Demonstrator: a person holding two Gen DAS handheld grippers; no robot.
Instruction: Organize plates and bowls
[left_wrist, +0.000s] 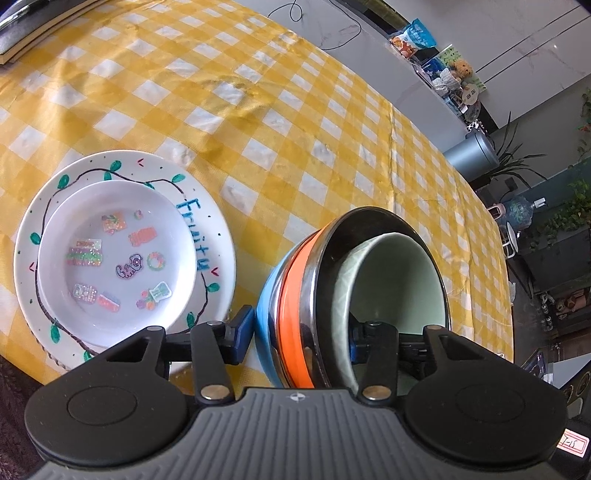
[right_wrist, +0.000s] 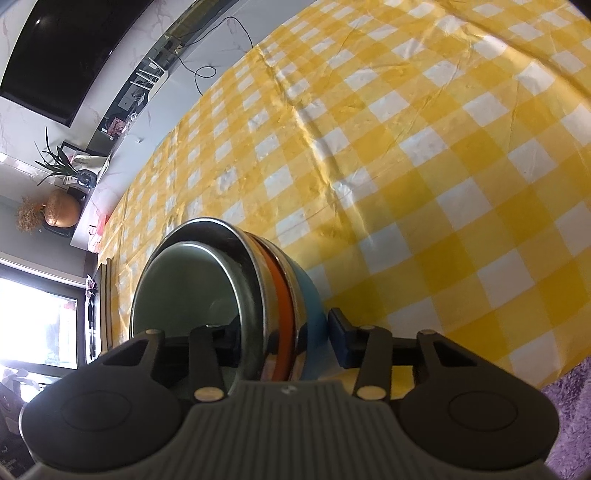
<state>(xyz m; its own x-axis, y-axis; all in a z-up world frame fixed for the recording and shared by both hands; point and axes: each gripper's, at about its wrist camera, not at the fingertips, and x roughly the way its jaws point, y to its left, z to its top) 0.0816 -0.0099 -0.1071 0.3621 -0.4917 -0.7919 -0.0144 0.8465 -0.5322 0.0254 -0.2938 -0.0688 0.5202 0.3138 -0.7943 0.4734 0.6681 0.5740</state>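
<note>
A nested stack of bowls has a blue bowl outside, an orange and steel bowl in the middle, and a pale green bowl innermost. My left gripper is shut on one side of the stack's wall, one finger inside and one outside. My right gripper is shut on the opposite side of the same stack. A small white bowl with stickers sits on a white "Fruity" plate at the left of the left wrist view.
A yellow and white checked tablecloth covers the table. A dark book or tray lies at the far left corner. A purple rug lies below the table edge.
</note>
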